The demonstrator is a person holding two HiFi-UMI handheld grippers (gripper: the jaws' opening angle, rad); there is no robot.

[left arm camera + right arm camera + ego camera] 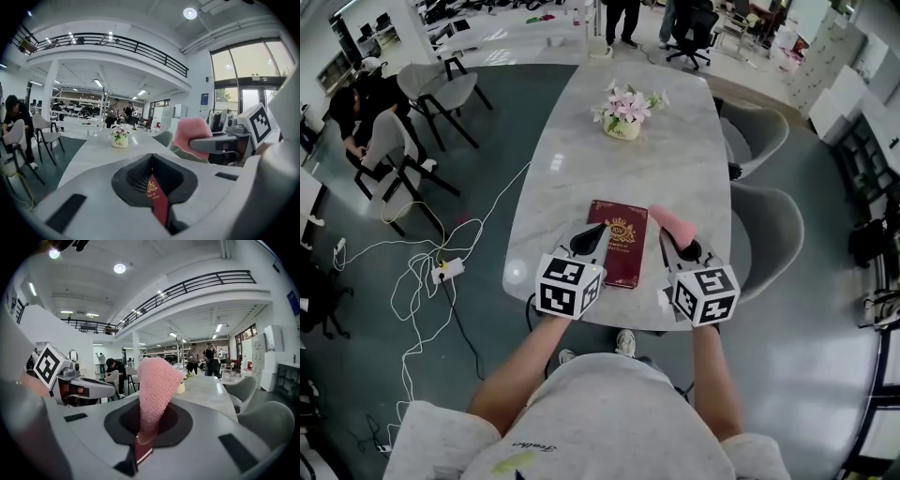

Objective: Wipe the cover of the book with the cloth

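Two grippers flank a flat maroon book [617, 242]. The left gripper [592, 232], jaws closed and empty, meets its left edge. The right gripper [681, 244] pinches a pink knitted cloth [157, 385], its lower end hidden.

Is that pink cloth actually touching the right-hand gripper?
Touching. The right gripper view shows the pink cloth pinched between the jaws of the right gripper, which are closed on its lower end.

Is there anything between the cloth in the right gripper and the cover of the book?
Nothing visible. The cloth, held by the right gripper, is just beside the book's right edge; only the left gripper sits over its left edge.
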